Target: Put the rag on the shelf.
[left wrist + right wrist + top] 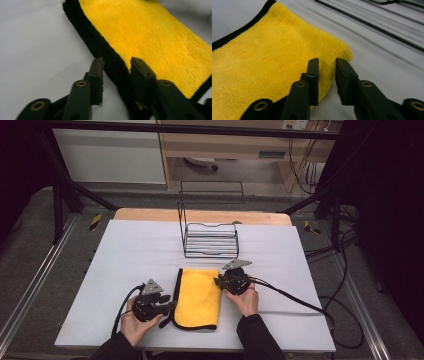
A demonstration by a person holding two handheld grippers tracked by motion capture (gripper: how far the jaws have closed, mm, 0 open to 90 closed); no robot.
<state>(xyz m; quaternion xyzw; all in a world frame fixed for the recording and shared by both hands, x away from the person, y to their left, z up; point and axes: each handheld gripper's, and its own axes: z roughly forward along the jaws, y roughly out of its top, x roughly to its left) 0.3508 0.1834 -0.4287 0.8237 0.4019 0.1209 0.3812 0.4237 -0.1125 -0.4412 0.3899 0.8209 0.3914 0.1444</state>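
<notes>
A folded yellow towel (197,297) with a black hem lies flat on the white table (135,255), near its front edge. My left gripper (168,311) sits at the towel's left side. In the left gripper view its jaws (116,62) stand apart, and the towel's black hem (110,57) runs between them with no pad pressing on it. My right gripper (218,281) is at the towel's upper right corner. Its jaws (327,62) are a little apart over the rounded fold of the towel (274,62), with nothing clamped.
A black wire rack (210,240) stands on the table just behind the towel. A cable (290,297) trails from the right gripper across the table to the right. Beyond the table's far wooden edge (150,215) lies the floor, with a metal frame.
</notes>
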